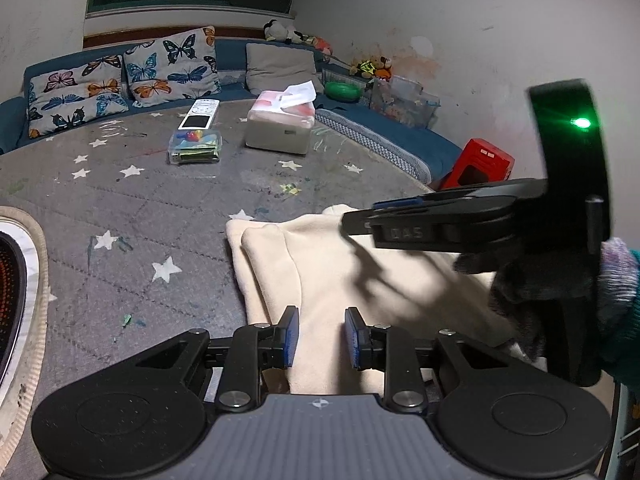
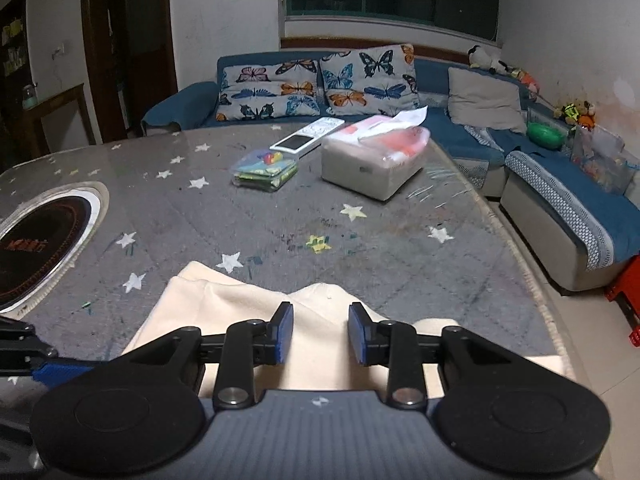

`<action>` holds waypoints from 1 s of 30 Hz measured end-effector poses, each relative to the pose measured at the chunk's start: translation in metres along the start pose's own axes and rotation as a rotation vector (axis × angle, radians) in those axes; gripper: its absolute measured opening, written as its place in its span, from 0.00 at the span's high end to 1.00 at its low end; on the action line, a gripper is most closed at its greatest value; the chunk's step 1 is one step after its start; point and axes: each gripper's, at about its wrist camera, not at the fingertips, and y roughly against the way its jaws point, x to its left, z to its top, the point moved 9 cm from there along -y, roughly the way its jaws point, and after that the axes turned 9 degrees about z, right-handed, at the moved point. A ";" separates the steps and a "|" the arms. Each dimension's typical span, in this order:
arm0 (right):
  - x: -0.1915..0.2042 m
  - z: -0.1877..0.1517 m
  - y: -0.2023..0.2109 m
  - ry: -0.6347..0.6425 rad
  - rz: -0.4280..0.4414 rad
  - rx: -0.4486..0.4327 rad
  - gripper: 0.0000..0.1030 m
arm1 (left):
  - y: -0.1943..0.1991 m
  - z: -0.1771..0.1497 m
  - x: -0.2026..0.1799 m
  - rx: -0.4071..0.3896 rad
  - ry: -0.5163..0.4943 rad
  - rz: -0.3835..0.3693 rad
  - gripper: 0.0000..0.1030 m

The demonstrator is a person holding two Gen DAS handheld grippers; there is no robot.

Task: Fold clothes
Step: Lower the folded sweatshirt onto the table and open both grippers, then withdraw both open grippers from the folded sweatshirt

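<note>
cream garment (image 1: 320, 272) lying at the near edge of the table (image 2: 360, 240), already doubled over into a layered bundle, rounded folds showing along its far side. partly folded then, judging by the stacked layers; not yet a tidy, squared stack, so more folding and smoothing probably left.

left gripper (image 1: 321, 336) low over the cloth near the near edge, jaws standing wide apart, nothing between the blue pads (image 1: 291, 334). right gripper (image 2: 320, 334) likewise spread wide above the bundle, empty. in the left view, seen side-on over the garment's right part, casting a shadow on it.

toward the far edge, well apart from the garment: tissue box (image 2: 374, 160), remote (image 2: 308, 140), small clear box (image 2: 266, 170). round hob (image 2: 36, 248) set into the left edge. sofa (image 2: 560, 184) beyond the far and right edges.
</note>
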 end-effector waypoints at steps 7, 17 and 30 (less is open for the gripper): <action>0.005 -0.022 0.039 0.004 -0.018 -0.019 0.56 | 0.009 -0.005 0.004 -0.005 0.012 0.017 0.67; 0.016 -0.075 0.076 -0.011 -0.083 -0.032 0.50 | 0.014 -0.016 0.011 0.001 0.024 0.039 0.60; 0.016 -0.096 0.100 -0.041 -0.120 -0.078 0.49 | 0.016 -0.026 0.014 0.007 0.024 0.053 0.59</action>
